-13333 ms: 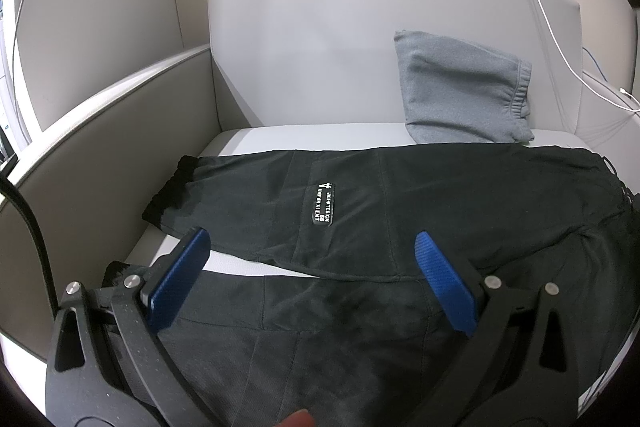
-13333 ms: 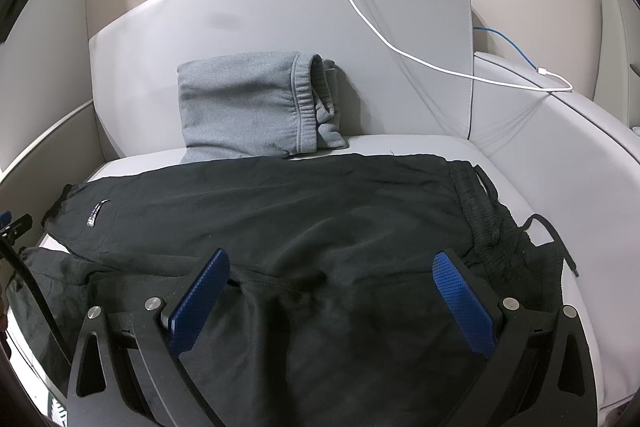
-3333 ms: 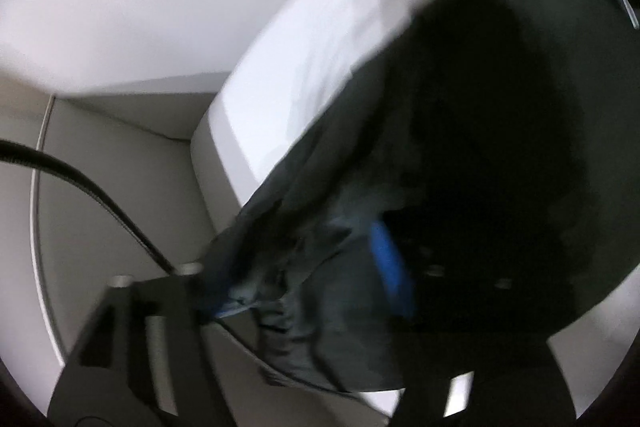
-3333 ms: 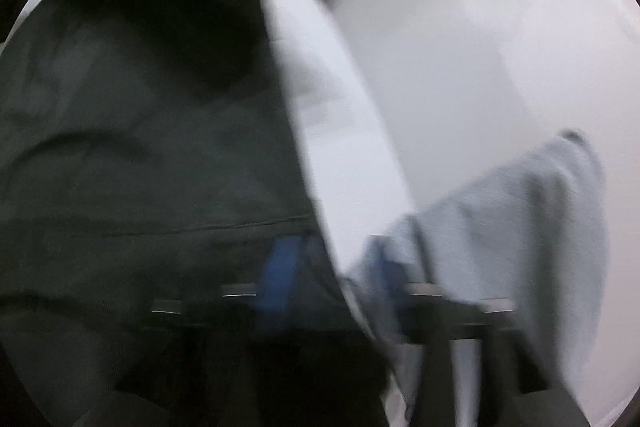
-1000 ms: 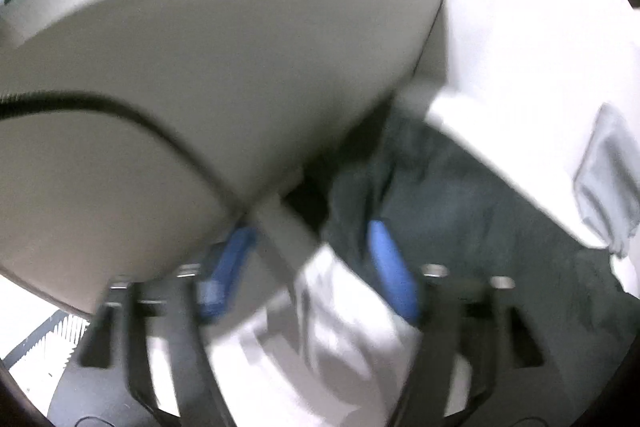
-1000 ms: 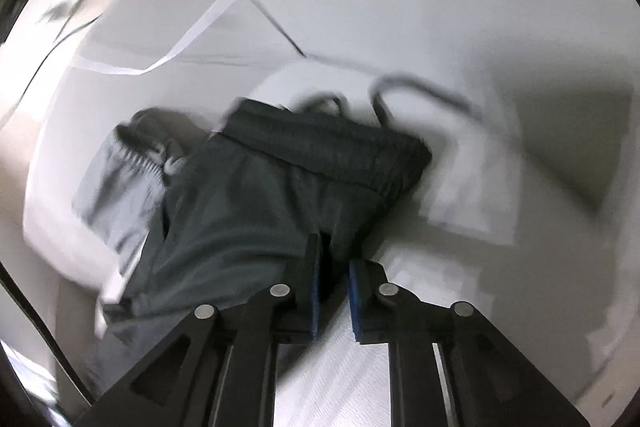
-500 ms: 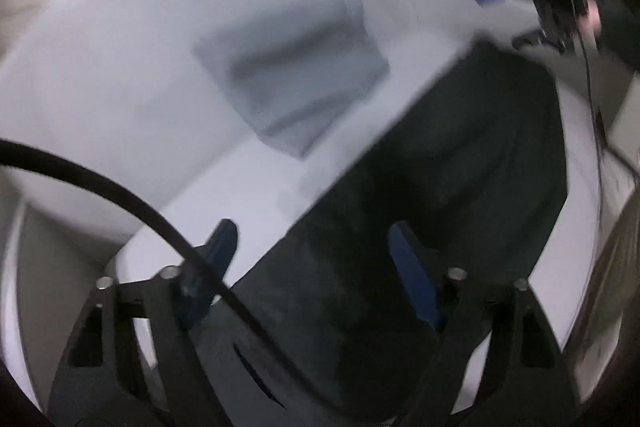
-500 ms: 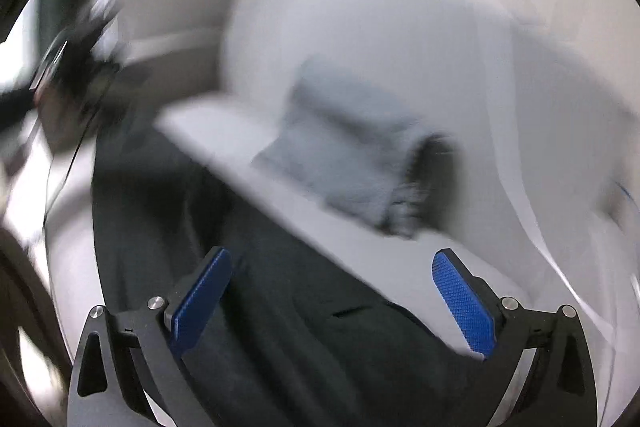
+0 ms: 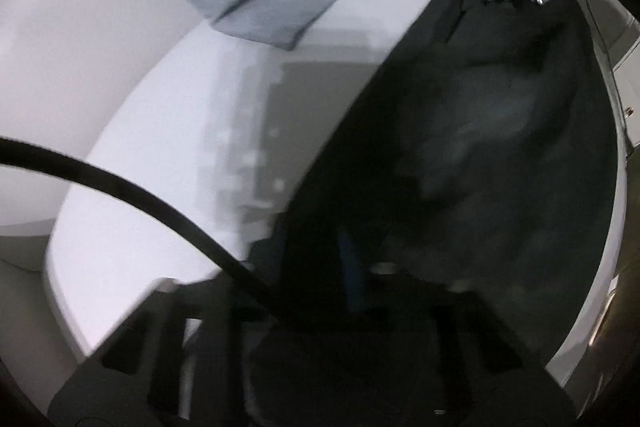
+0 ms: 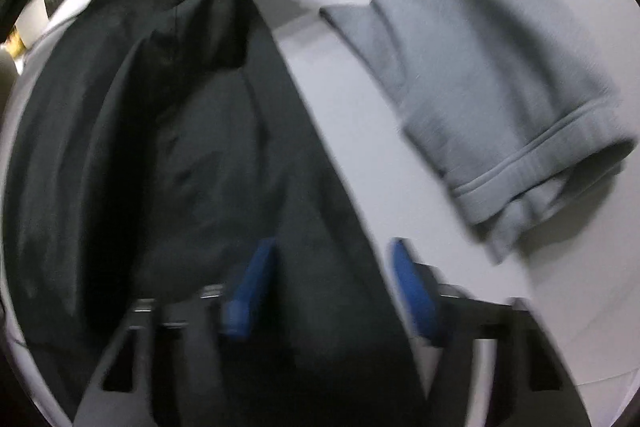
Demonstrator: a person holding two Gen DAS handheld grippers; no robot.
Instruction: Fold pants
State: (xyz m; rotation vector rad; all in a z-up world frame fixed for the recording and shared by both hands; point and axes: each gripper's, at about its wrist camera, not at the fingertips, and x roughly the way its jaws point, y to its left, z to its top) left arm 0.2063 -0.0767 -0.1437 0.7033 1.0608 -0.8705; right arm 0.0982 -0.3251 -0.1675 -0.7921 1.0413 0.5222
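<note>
Closing both tongs on the near long edge of the black pants (image 10: pixel 192 155), by the look of it to start the next fold. Spread flat along the pale couch seat (image 9: pixel 168 155), filling the left wrist view from 12 round to 5 o'clock and the right wrist view from 11 down to 6 o'clock.

Left gripper (image 9: pixel 320 259) at 6 o'clock of its own view, jaws narrowing to a slim gap, one blue pad showing and the other lost in dark cloth. Seen again at 11 o'clock in the right wrist view, with the fabric tented up to it, so judged pinched on the hem end.

Right gripper (image 10: pixel 334 283) at 6 o'clock of its own view, jaws half wide and drawing together, pant edge lying between the blue pads (image 10: pixel 256 283) but not yet pressed.

Folded grey garment (image 10: pixel 492 83) at 2 o'clock there, propped against the backrest, apart from the black cloth. Black cable (image 9: pixel 132 191) crossing from 9 o'clock in the left wrist view.

Next, probably: finish the right pinch on all layers, lift both ends together, carry one end over the other, keep clear of the grey garment. Heavy blur throughout, so layer count at either pinch not readable.
</note>
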